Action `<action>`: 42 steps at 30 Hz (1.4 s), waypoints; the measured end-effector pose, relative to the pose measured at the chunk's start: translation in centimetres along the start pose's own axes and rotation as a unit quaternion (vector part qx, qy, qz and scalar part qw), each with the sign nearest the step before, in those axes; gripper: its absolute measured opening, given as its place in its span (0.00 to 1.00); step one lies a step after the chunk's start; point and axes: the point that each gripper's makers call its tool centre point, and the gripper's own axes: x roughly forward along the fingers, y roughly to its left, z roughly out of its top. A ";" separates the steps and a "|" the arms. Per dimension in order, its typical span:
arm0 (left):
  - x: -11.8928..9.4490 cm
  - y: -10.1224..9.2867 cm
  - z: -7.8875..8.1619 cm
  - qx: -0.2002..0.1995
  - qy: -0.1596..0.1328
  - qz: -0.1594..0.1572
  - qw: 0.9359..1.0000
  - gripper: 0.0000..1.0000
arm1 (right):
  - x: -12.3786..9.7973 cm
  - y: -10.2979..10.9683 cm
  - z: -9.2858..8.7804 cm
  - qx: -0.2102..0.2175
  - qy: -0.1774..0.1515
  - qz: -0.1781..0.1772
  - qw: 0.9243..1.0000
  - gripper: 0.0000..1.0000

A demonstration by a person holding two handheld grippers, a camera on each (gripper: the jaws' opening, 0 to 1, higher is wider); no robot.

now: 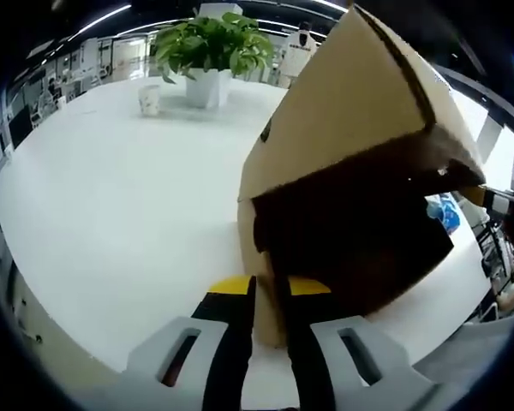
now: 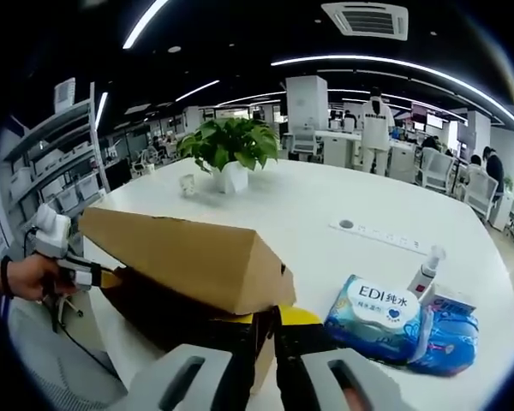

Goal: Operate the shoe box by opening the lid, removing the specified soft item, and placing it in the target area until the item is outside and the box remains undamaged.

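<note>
1. the shoe box (image 2: 188, 248) was plain brown cardboard, dark inside.
2. the table (image 1: 111, 197) was white.
3. the wipes pack (image 2: 403, 330) was blue with white.
4. each tool (image 1: 270, 295) (image 2: 270, 321) had yellow-tipped black jaws.

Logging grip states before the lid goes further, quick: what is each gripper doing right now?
Left gripper: shut on the cardboard shoe box edge.
Right gripper: shut on the shoe box's opposite end, below the raised lid.

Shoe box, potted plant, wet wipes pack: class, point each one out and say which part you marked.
Shoe box (image 1: 351, 111): left gripper view, on its raised tan lid.
Potted plant (image 2: 230, 144): right gripper view, on its leaves.
Wet wipes pack (image 2: 385, 315): right gripper view, on its white label.
</note>
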 end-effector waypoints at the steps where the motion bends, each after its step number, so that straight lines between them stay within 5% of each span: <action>1: -0.1 0.0 0.1 0.002 -0.002 0.000 1.000 0.12 | 0.0 0.1 -0.1 0.000 0.000 0.002 1.000 0.02; 17: -2.3 0.0 2.8 0.046 -0.039 -0.002 0.998 0.11 | 0.2 0.4 -1.7 0.005 0.016 0.010 1.000 0.00; 42: -3.3 0.1 2.8 0.057 -0.053 -0.009 0.997 0.11 | 0.1 0.4 -3.4 0.007 0.030 0.014 0.999 0.00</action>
